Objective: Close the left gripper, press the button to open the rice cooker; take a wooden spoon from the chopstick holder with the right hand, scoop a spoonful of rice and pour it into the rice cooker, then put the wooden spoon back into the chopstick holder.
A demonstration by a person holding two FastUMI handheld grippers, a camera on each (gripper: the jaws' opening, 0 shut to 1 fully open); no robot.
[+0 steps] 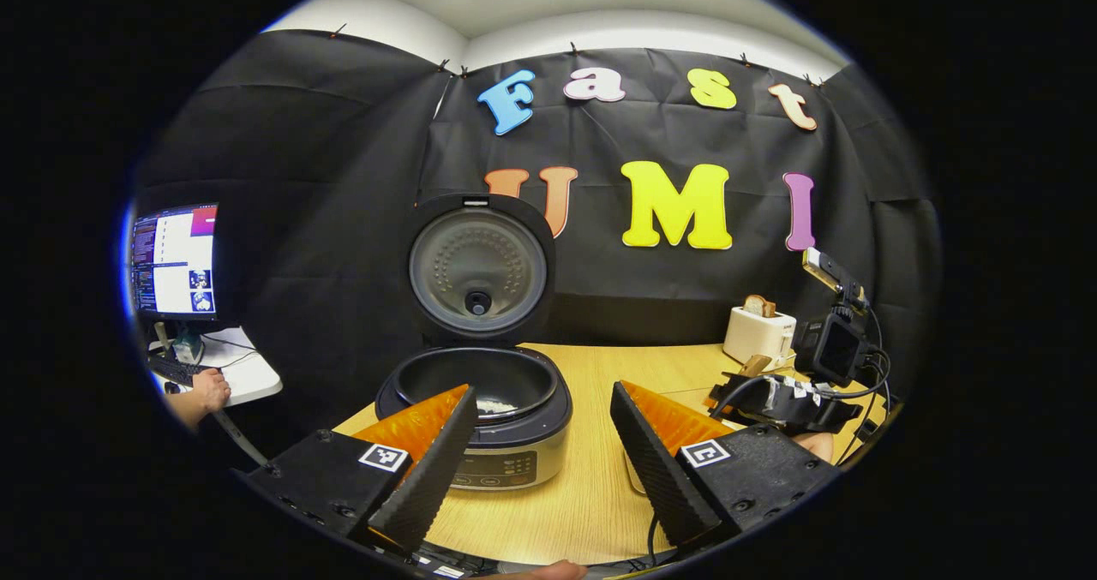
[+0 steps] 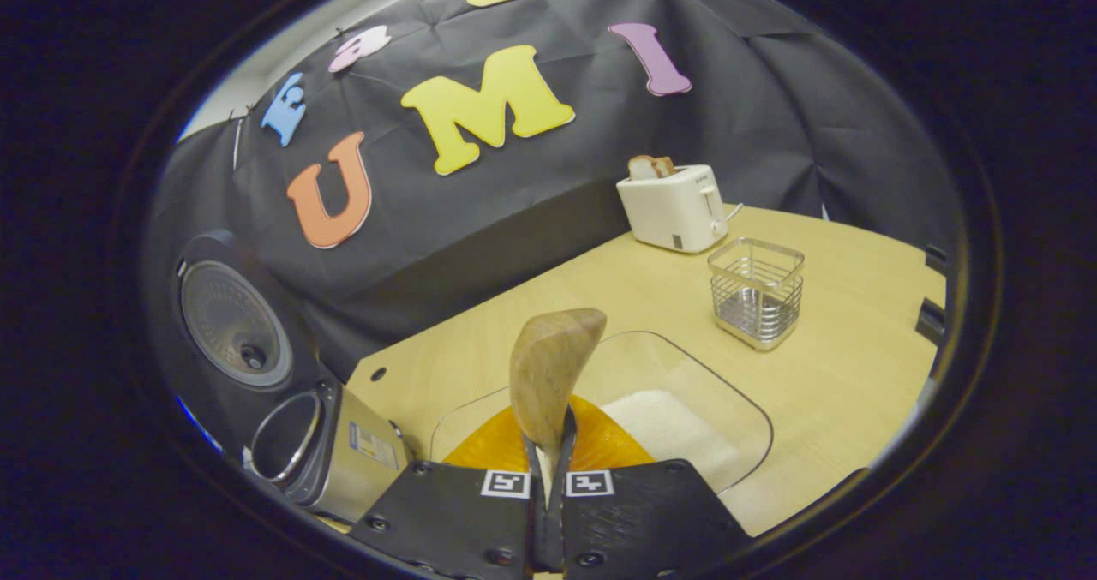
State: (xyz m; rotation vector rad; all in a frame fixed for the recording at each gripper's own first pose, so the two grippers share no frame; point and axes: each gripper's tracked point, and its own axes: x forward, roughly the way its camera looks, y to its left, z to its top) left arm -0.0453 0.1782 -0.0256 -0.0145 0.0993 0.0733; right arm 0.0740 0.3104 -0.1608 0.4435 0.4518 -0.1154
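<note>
Left hand-held gripper (image 1: 540, 451) jaws wide apart; right hand-held gripper (image 2: 548, 469) clamped.

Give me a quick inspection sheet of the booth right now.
Surface: wooden table, bare between items.
Job's things: rice cooker lid up, some rice inside; wooden spoon over the glass rice dish; wire chopstick holder without the spoon.
Clutter: toaster with bread.
Grippers: left gripper open; right gripper shut on the spoon.
Cables: black leads on the right gripper's camera.
Surroundings: monitor, a hand at the side desk.

Pale wood table (image 2: 840, 366), white toaster (image 2: 673, 207), silver wire holder (image 2: 756, 293)
</note>
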